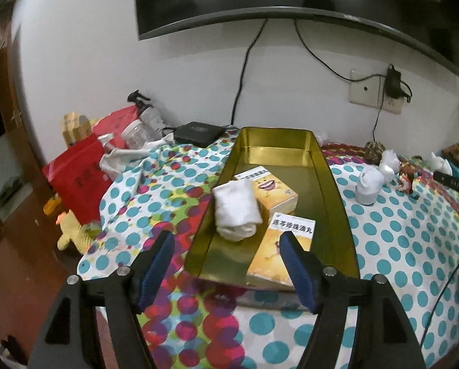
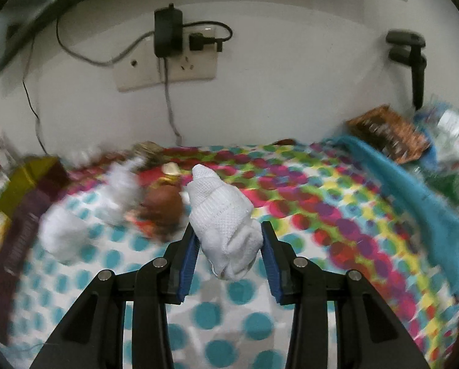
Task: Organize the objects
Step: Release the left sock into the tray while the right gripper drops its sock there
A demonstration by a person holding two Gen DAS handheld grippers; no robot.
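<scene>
A gold metal tray (image 1: 331,181) lies on the dotted cloth. Inside it are two yellow medicine boxes (image 1: 271,189) (image 1: 280,250) and a rolled white sock (image 1: 237,210) resting partly on the tray's left rim. My left gripper (image 1: 226,241) stands open just short of the tray's near end, nothing between its blue pads. In the right wrist view my right gripper (image 2: 228,235) is shut on a rolled white knitted sock (image 2: 221,215), held above the cloth. The tray (image 2: 29,172) shows blurred at the far left there.
More white rolled socks (image 1: 369,184) (image 2: 65,235) and a small brown figure (image 2: 163,204) lie on the cloth right of the tray. A black box (image 1: 197,132), jars and a red bag (image 1: 79,169) sit at the left. A blue towel (image 2: 413,196) and plastic bottles crowd the right edge.
</scene>
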